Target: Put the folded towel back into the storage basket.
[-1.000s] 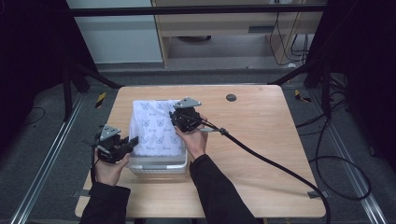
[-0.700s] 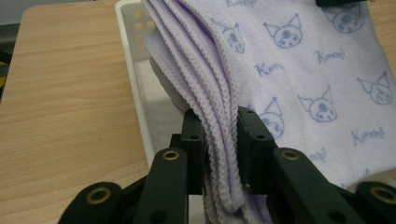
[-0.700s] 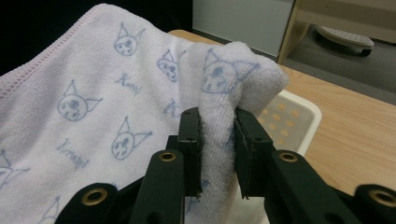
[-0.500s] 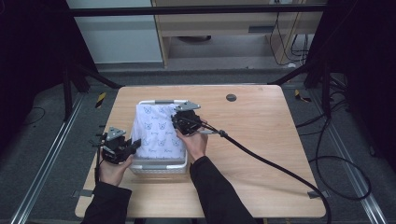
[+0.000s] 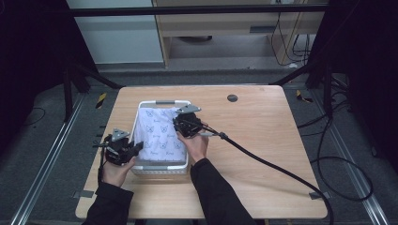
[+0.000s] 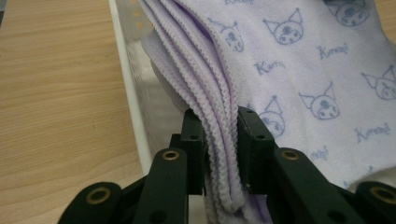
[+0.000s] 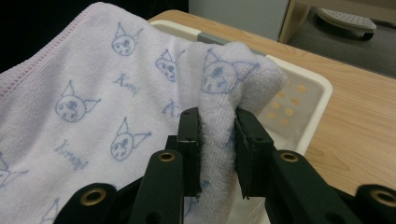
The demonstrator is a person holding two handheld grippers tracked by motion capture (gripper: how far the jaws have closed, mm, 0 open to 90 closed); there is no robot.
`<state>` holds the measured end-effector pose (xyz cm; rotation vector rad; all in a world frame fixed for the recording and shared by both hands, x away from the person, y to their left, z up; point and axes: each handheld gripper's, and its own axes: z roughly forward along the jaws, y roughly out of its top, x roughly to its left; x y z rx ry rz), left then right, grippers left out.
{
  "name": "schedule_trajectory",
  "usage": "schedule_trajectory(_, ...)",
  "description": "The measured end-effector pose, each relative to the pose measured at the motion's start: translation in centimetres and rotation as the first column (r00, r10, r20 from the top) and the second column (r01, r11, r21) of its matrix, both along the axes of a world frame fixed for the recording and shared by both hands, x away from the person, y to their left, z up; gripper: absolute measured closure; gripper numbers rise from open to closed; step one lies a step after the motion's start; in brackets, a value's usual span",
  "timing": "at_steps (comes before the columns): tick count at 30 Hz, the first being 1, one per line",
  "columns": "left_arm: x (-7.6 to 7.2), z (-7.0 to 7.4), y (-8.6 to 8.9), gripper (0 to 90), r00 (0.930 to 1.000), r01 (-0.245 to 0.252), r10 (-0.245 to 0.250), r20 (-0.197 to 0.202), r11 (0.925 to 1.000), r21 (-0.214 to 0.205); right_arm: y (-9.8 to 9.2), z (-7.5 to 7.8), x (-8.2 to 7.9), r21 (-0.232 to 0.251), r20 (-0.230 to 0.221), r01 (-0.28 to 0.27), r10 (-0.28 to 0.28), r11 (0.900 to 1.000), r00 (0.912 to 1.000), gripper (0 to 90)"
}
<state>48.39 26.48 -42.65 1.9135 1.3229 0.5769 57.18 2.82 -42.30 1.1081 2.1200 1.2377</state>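
One white basket (image 5: 180,166), one lilac towel (image 5: 162,136) and two hand-held tongs share a single wooden desk (image 5: 263,154), with the basket as the fixed mark. At the basket's left wall, near its front corner, the left tongs (image 5: 136,148) are clamped on a folded edge of the towel; the left gripper view shows several stitched layers (image 6: 219,140) pinched tight between the two black jaws, just beside the white wall of the basket (image 6: 133,116). The person's left hand (image 5: 115,171) grips these tongs over the desk, outside the basket.

The towel, printed with blue cat-eared faces and script, lies spread across the basket's opening and covers most of it, leaving the grey handle (image 5: 165,101) on the far rim bare.

At the basket's right wall, towards the far end, the right tongs (image 5: 180,123) are closed on a bunched fold of the same towel; in the right gripper view the plush fold (image 7: 219,126) rises between the jaws, with the perforated basket wall (image 7: 299,112) just behind it. The right hand (image 5: 195,145) holds these tongs above the basket's right rim, and one black cable (image 5: 277,166) trails from them across the desk to the right. One small dark round disc (image 5: 232,98) sits on the desk beyond the basket, well apart from it.
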Motion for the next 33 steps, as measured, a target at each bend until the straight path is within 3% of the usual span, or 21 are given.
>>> schedule_trajectory(9,0.3,-0.6,-0.2,72.5,0.9996,0.0,0.001,-0.029,0.9998,0.021,0.0,-0.6,0.3,-0.023,-0.018,-0.002,0.002,0.9997,0.9998,71.7)
schedule_trajectory(14,0.5,-0.7,-0.1,66.0,0.9992,-0.022,0.023,-0.033,0.9993,0.031,-0.1,-0.8,0.4,-0.05,-0.033,0.0,-0.002,0.9987,0.9995,67.1)
schedule_trajectory(18,0.3,-0.3,0.2,62.1,0.9991,-0.042,0.042,-0.006,0.9991,0.009,-0.3,-0.6,0.6,-0.072,-0.025,-0.001,-0.001,0.9974,0.9997,63.1)
schedule_trajectory(23,0.1,0.0,0.4,62.1,0.9989,-0.045,0.045,0.011,0.999,-0.001,-0.9,0.0,0.2,-0.055,-0.002,0.006,-0.006,0.9984,1.0,62.4)
schedule_trajectory(29,-0.6,0.9,0.5,60.1,0.9974,-0.021,0.024,0.068,0.9987,-0.047,-2.1,0.8,-0.5,-0.016,0.016,0.007,-0.007,0.9999,0.9999,58.2)
schedule_trajectory(33,-0.7,1.1,0.5,57.2,0.9963,0.002,0.003,0.085,0.998,-0.062,-3.3,1.4,-1.2,-0.013,0.026,-0.001,0.001,0.9999,0.9997,49.9)
